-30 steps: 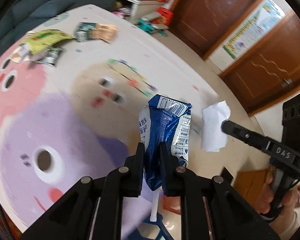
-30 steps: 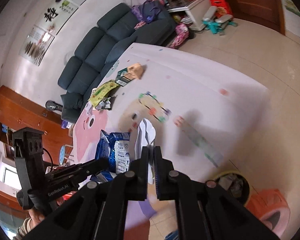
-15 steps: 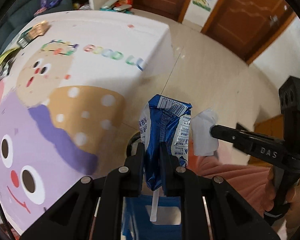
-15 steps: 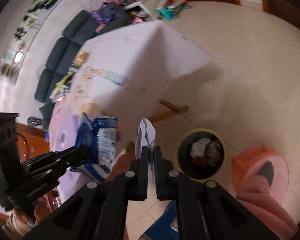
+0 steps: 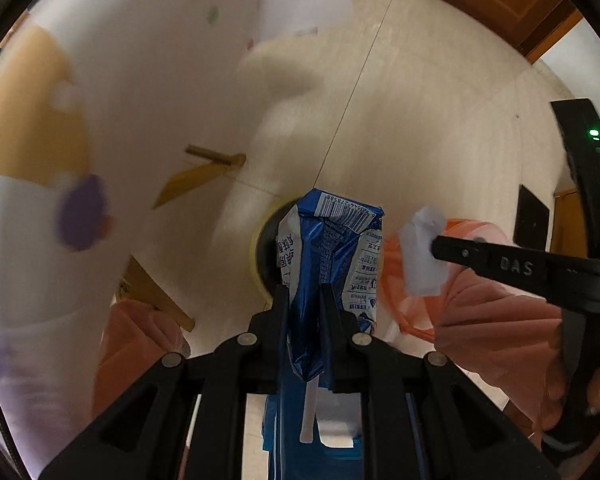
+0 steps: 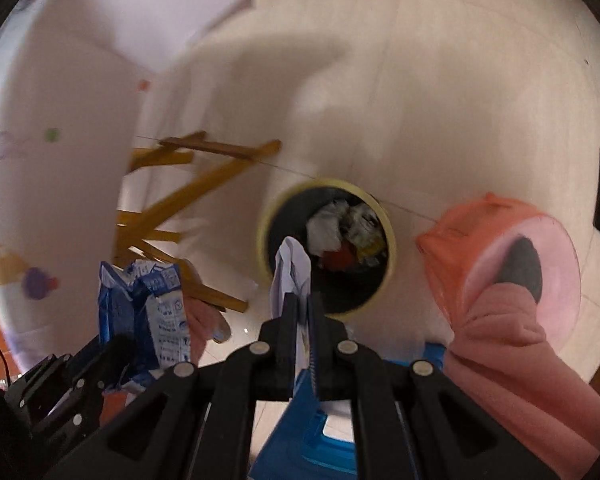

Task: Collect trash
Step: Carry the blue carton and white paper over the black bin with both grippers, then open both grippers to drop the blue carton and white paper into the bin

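**Mia:** What is different now from a moment ago?

**Ben:** A second ago both tongs were up over the table with the cartoon cloth. Now they have come down low beside it, and the trash bin (image 6: 326, 246) is right under them on the floor. The bin was far off before. Now it looks big and close.

**Mia:** So what does that mean for picking up the trash?

**Ben:** I think the carrying part is almost done. The next bit is letting go so the stuff falls in. Nothing has dropped yet.

**Mia:** What does the left gripper (image 5: 304, 296) have?

**Ben:** It is squeezed nearly closed on a squashed blue milk carton (image 5: 330, 248). The carton sticks up between the fingers, and its white straw (image 5: 307, 412) hangs below. The carton sits over the near edge of the bin.

**Mia:** And the right gripper (image 6: 300, 306)?

**Ben:** It is pinched almost all the way closed on a white paper scrap (image 6: 290, 274). The scrap pokes out over the bin's rim, just in front of the trash already inside.

**Mia:** How are the hands pointing?

**Ben:** The left one points straight down at the floor. The right one tips down steeply toward the bin. They are side by side, close together, with the person's pink sleeve (image 6: 512, 344) behind the right one.
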